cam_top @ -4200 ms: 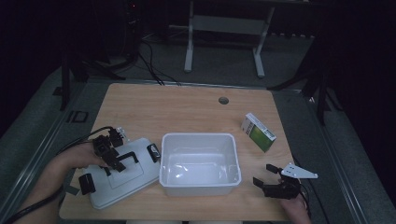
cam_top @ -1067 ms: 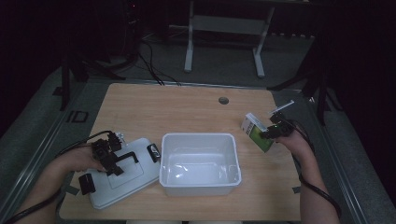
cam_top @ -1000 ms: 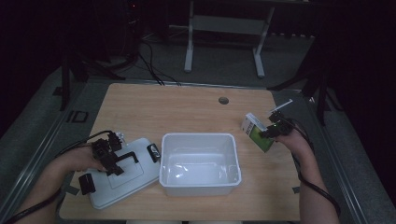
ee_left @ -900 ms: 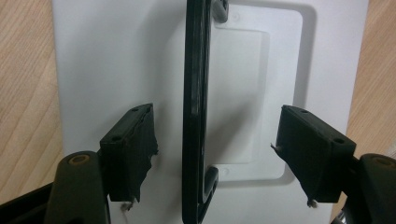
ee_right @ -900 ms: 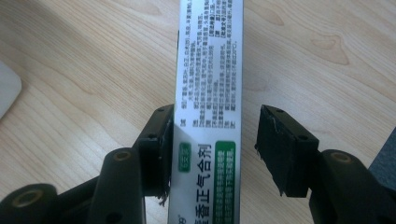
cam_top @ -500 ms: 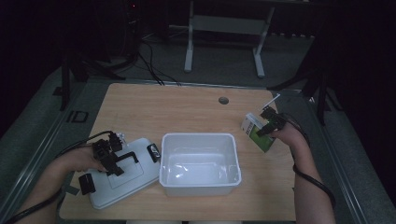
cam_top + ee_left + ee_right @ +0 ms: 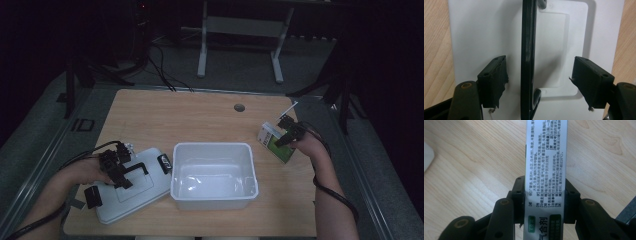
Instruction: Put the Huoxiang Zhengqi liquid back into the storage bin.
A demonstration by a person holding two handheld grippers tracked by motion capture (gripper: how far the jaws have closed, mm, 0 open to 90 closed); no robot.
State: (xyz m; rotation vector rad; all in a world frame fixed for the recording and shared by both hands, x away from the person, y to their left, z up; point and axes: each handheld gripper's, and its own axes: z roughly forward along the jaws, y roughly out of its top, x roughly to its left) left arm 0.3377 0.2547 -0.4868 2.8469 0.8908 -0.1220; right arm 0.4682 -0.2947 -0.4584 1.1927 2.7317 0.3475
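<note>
At the table's right edge, the right gripper (image 7: 545,202) pinches the box (image 7: 546,162) by its narrow sides, so it may slip. Left gripper (image 7: 539,82) gapes wide around the lid (image 7: 469,30) handle (image 7: 527,57), holding nothing.

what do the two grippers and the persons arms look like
Both grippers are black. The left gripper has two blocky black jaws on rounded arms with round pivot holes; the right gripper is built alike, with small screw holes in its jaws. A black cable trails along the right forearm. Both forearms are unsleeved.
</note>
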